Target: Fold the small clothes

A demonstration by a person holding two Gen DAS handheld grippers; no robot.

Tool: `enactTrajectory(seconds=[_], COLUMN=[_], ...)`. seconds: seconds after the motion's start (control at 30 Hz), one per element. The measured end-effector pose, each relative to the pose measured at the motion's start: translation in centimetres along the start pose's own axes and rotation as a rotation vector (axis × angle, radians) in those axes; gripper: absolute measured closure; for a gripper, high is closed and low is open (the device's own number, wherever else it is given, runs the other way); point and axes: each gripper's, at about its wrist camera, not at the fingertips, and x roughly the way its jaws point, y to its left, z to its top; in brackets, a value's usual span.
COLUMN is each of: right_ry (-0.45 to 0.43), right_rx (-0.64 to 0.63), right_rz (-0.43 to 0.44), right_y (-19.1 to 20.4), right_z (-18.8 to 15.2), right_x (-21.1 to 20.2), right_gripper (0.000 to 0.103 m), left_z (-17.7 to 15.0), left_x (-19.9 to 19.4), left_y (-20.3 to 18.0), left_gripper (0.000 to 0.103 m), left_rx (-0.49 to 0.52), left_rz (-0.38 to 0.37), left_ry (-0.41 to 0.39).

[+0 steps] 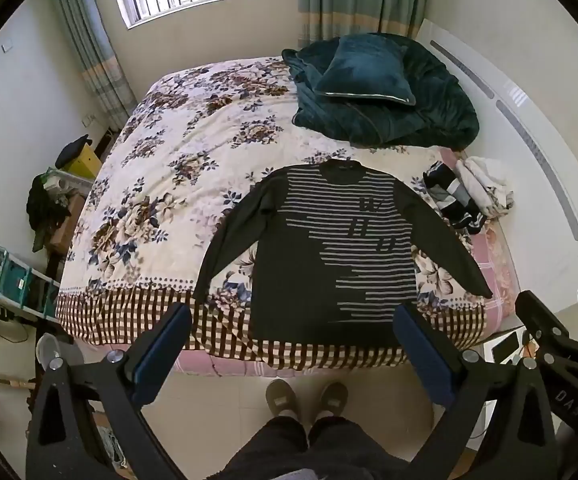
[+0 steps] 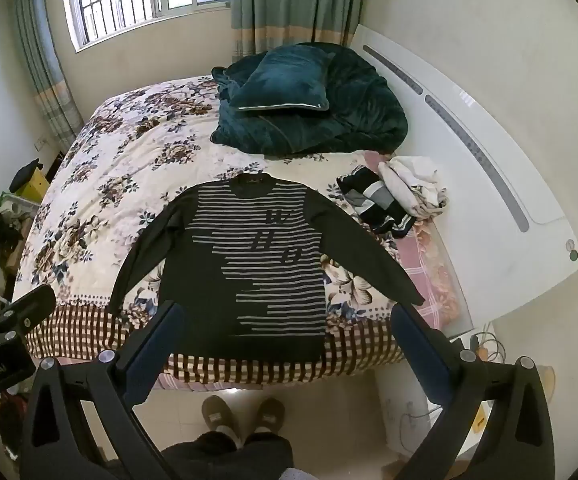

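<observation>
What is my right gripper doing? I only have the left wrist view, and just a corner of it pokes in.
Observer: The right gripper is open and empty. It is held short of the bed, and its fingers frame the hem of the striped sweater without touching it.
Operator: Is there anything off the bed's corner on that side?
Observer: Yes, loose cables lie on the floor there, close to the gripper's outer finger in the picture.
</observation>
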Motion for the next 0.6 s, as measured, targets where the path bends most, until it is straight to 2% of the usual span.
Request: enactTrajectory(seconds=[0.1,0.6], right_ry=[0.001,0.002], right_rx=[-0.003,-0.011], right_rz=[0.006,-0.008], right_y=[0.07,-0.03], right_z=[0.01,0.07], right_x=[0.01,-0.06], right_gripper=[0.0,0.0], left_z=[-0.01,0.13], left_x=[0.03,-0.3], left_y=[-0.17,0.01], left_gripper=[0.0,0.0], left_rx=[0.003,0.0], left_rz=[0.016,0.005], left_ry=[0.002,-0.005])
